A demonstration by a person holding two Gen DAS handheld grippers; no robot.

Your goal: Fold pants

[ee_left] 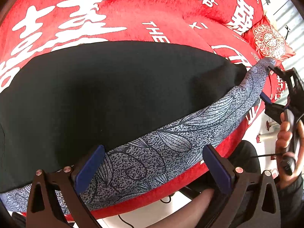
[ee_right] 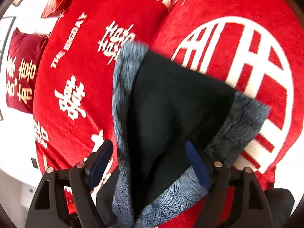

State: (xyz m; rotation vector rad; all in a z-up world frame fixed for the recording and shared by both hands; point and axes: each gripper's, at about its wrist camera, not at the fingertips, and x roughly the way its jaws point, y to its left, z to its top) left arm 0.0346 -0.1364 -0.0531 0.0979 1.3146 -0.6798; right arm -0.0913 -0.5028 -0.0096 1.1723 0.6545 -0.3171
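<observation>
The pants (ee_left: pixel 121 98), black with a blue-grey patterned band, are seen lying flat on the red blanket (ee_left: pixel 114 9) near its edge, already doubled over at least once. Both claws stand apart and empty: the left gripper (ee_left: pixel 153 169) over the patterned band, the right gripper (ee_right: pixel 150 163) at the far end. Further folds are judged outstanding.

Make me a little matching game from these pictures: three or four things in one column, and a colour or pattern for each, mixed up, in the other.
Things:
1. pants
2. patterned band along the pants' edge
3. blanket
4. gripper fingers

Looks:
a. red with white characters
b. plain black
c. dark blue pads on black arms
d. blue-grey speckle with leaf outlines

Pairs: 1-b, 2-d, 3-a, 4-c
</observation>
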